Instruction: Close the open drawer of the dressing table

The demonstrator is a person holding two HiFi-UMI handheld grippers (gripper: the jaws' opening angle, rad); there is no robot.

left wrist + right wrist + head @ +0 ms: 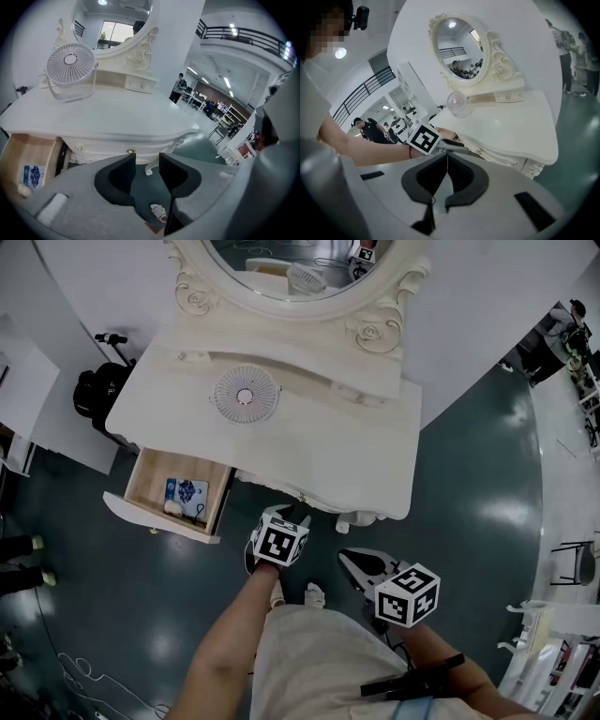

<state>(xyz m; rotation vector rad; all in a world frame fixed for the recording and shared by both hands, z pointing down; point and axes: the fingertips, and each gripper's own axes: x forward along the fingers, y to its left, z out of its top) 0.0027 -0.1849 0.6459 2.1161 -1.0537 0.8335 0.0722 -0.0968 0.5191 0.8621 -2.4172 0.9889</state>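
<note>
The white dressing table (pixel 319 432) stands in front of me. Its left drawer (pixel 159 518) is pulled out, showing a wooden inside (pixel 33 152) with a blue-and-white packet (pixel 185 493). My left gripper (pixel 298 514) hovers at the table's front edge, to the right of the drawer. Its jaws (pixel 146 159) are open with nothing between them, and a small brass knob (pixel 131 151) shows just beyond. My right gripper (pixel 352 561) hangs lower and to the right, away from the table. Its jaws (pixel 447 157) are shut on nothing.
A small white fan (pixel 246 394) sits on the tabletop under the oval mirror (pixel 291 268). Black gear (pixel 98 390) stands at the table's left. A bystander's feet (pixel 23 559) are at the far left, and white furniture (pixel 562 563) is at the right.
</note>
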